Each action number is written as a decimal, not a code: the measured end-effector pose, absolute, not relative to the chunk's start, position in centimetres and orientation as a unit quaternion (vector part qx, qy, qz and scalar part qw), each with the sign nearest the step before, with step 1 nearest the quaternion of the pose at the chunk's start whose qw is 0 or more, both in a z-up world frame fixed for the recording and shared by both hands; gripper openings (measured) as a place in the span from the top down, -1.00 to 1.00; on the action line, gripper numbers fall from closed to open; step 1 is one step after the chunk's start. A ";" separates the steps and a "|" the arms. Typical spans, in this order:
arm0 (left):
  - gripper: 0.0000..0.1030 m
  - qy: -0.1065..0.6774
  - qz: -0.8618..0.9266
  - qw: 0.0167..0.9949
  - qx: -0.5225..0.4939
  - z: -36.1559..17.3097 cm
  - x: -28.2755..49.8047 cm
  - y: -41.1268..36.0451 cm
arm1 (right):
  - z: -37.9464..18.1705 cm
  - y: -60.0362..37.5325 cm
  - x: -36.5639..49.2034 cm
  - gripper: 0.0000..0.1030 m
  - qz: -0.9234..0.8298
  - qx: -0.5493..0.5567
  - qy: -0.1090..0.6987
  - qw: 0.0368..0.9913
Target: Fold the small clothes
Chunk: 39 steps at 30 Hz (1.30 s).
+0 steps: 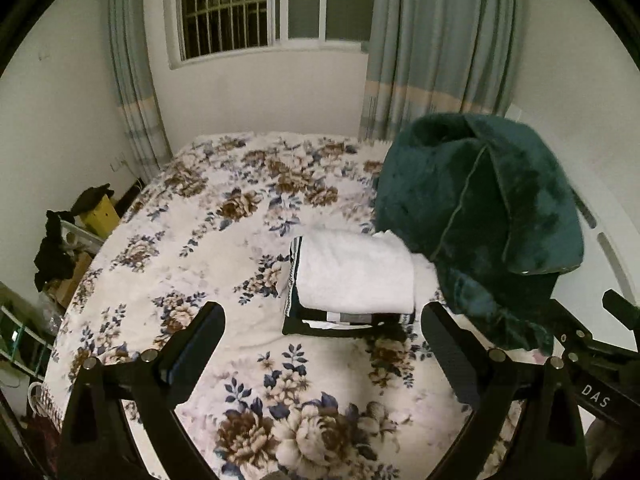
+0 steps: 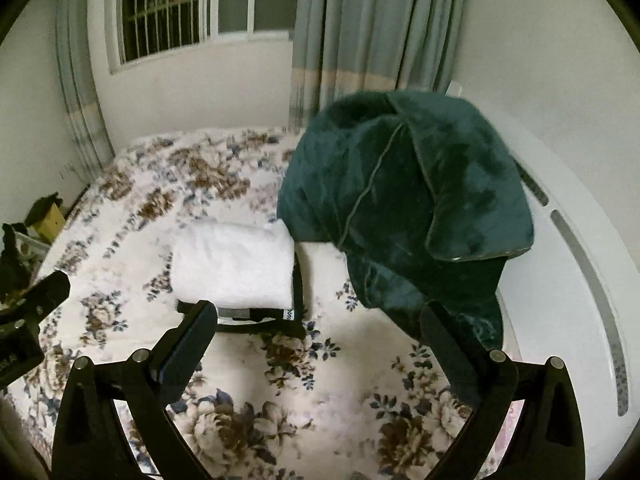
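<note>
Both grippers, left (image 1: 323, 334) and right (image 2: 318, 334), hung empty, jaws spread wide. Fluffy white folded towel (image 1: 356, 270) topped a flat stack; plush green garment (image 1: 480, 208) slumped right.

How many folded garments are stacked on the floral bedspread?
At least 2: a fluffy white folded garment on top, a black-and-white folded garment beneath; others may be hidden between.

A bedroom in a home: a bed (image 1: 168, 280) spread with a floral blanket stands beneath a barred window (image 1: 240, 8) hung with grey-blue curtains (image 1: 432, 48), a dark green plush pillow (image 1: 480, 208) lying at its side.
</note>
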<state>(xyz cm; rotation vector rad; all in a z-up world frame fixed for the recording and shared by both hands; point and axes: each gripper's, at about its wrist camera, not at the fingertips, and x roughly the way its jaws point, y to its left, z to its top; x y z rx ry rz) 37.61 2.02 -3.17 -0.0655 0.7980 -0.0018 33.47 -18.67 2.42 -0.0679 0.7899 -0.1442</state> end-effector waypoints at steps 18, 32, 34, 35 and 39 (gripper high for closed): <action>-0.95 0.339 0.008 0.941 -0.023 4.8 24.8 1.0 | 15.0 -19.4 15.6 -1.00 -0.045 -0.031 0.304 0.951; -0.95 0.320 0.021 0.947 -0.027 6.0 22.3 0.5 | 16.8 -19.8 13.6 -1.00 -0.030 -0.042 0.291 0.955; -1.00 0.321 0.021 0.946 -0.028 6.0 22.2 0.5 | 16.7 -19.6 13.9 -1.00 -0.026 -0.043 0.296 0.954; -1.00 0.320 0.022 0.947 -0.029 6.1 22.2 0.5 | 16.7 -19.6 13.9 -1.00 -0.023 -0.041 0.297 0.954; -1.00 0.314 0.027 0.949 -0.024 6.5 22.1 0.6 | 16.7 -19.4 14.5 -1.00 -0.019 -0.042 0.298 0.954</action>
